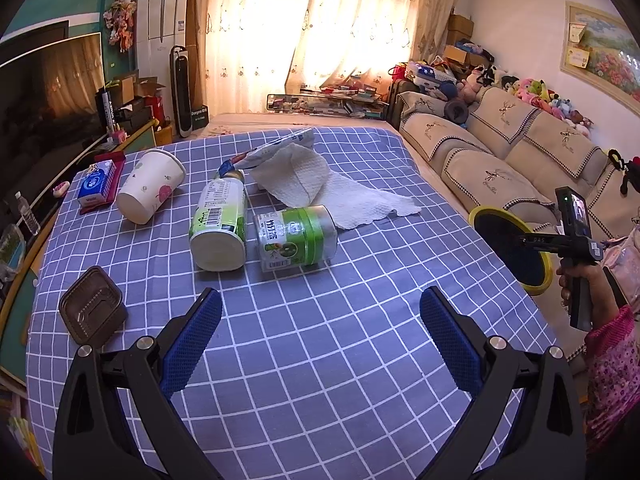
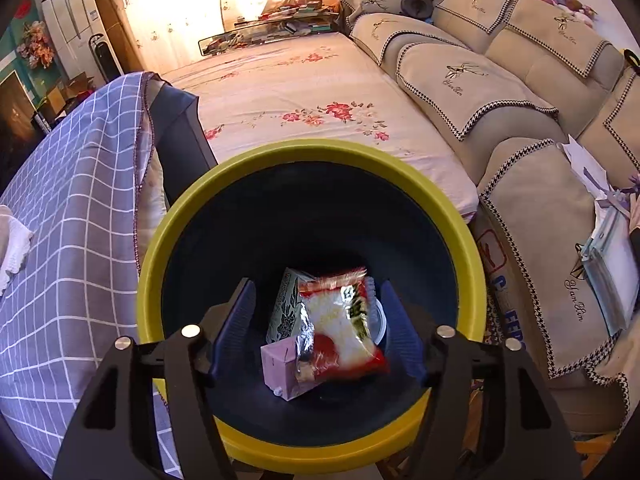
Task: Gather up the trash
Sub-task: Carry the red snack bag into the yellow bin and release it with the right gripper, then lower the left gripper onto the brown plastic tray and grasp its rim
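The right hand-held gripper is wide open over the round yellow-rimmed bin, where a red noodle packet and a small purple box lie. The left hand-held gripper is open too, holding nothing, above the bench with its blue checked cloth. Ahead of it lie two green plastic bottles, a white paper cup, a white paper towel and a brown plastic tray, with a beige sofa beside.

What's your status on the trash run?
Left gripper open, empty, over table. Right gripper open above bin; noodle packet inside. Bottles, cup, paper towel remain.

Bare checked tablecloth runs along the near edge; two toppled bottles and a paper towel block mid-table, a cup the left edge.
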The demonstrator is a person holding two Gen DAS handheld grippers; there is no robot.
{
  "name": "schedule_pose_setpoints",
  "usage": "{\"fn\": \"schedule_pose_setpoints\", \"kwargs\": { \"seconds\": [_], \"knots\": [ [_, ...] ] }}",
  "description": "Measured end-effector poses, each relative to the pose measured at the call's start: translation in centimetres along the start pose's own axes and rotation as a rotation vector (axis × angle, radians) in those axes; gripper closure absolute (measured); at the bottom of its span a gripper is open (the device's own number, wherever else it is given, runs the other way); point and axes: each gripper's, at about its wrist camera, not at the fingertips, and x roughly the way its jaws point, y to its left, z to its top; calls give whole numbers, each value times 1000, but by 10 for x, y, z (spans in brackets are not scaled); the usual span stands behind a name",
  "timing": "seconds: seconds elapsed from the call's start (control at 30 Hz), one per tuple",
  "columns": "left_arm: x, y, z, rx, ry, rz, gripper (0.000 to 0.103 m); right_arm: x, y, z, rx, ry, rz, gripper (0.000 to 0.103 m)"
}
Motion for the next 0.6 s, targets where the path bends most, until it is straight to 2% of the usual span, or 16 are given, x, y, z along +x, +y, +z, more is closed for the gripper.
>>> {"fn": "schedule_pose_setpoints", "kwargs": {
  "seconds": [0.2, 0.6],
  "knots": [
    [2, 9, -4, -19, 14, 8, 5, -29, 15, -3, -37, -69, 10, 36],
    [-9, 75, -19, -105, 35, 134, 5, -63, 66, -7, -142, -128, 88, 36]
  ]
}}
